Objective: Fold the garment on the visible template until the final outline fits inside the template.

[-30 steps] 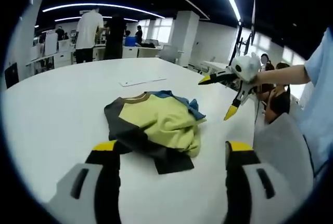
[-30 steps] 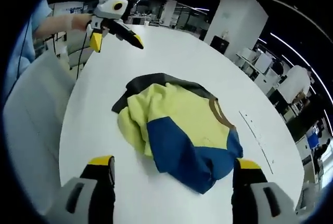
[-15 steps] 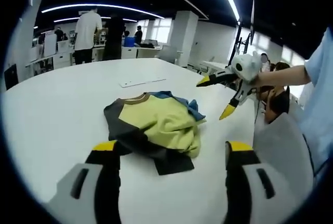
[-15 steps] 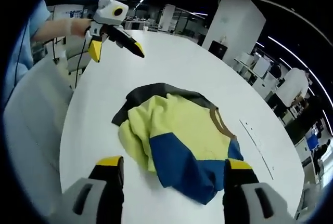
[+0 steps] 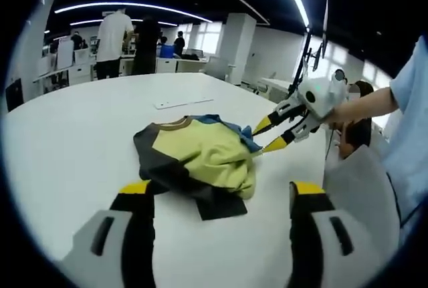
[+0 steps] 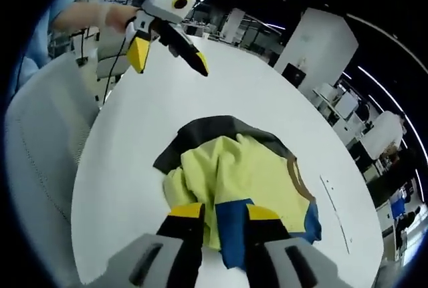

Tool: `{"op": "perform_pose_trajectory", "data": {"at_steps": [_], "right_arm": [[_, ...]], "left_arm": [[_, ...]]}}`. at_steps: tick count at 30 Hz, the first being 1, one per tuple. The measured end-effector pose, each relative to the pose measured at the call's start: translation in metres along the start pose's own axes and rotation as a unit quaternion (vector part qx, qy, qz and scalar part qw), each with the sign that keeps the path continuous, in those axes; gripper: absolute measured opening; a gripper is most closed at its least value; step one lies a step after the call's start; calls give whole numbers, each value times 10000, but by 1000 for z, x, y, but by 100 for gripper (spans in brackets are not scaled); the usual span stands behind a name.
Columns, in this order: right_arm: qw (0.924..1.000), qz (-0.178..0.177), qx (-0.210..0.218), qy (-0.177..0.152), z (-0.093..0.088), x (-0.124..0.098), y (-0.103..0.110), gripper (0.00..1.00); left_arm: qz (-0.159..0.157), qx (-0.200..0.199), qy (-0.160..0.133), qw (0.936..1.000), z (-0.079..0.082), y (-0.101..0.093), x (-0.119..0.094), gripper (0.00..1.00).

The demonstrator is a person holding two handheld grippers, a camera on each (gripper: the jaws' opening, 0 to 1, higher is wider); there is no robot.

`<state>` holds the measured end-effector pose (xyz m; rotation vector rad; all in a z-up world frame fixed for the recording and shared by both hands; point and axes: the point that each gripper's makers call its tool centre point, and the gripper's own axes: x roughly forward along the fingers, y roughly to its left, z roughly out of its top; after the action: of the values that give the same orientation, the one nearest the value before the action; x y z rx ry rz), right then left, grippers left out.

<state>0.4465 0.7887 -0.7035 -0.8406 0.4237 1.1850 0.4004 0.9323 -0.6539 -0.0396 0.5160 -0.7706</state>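
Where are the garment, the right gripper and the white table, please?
garment point(image 5: 200, 154), left gripper view, yellow front panel.
right gripper point(image 5: 267, 135), left gripper view, between its yellow tips.
white table point(image 6: 134, 148), right gripper view, bare top.

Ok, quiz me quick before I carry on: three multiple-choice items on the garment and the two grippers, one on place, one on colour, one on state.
1. Where does the garment lie?
A. crumpled on the white table
B. hanging off a chair
C. on the floor

2. What colour is the garment's collar band?
A. red
B. brown
C. white

3. How do the right gripper's jaws stand?
A. spread wide, clear of the cloth
B. drawn near together at the garment's yellow and blue edge
C. closed on a sheet of paper

Answers: 1 A, since both views show it bunched on the tabletop. 2 B, since a brown band rims the neck opening. 3 B, since the right gripper view shows the yellow-tipped jaws narrow at the cloth; whether they grip it I cannot tell. The left gripper hangs wide open, short of the garment.
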Motion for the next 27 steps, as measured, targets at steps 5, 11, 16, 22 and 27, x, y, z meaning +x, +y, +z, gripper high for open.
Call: {"op": "perform_pose_trajectory", "data": {"at_steps": [5,11,16,22,27], "right_arm": [[9996,-35,-167,247,-11,11,-2,16],[9990,44,-163,413,-22,19,-3,13],[9988,-15,-235,419,-21,16,-5,9],[9989,-105,-302,352,-19,7,-12,0],[9995,-248,-29,199,-16,-7,-25,0]], "left_arm": [[11,-7,-15,10000,2,1,-2,80],[41,-32,4,10000,0,3,-5,80],[60,-64,20,10000,-2,4,-7,80],[51,-64,48,10000,-3,5,-5,80],[16,-51,59,10000,-2,3,-1,80]]}}
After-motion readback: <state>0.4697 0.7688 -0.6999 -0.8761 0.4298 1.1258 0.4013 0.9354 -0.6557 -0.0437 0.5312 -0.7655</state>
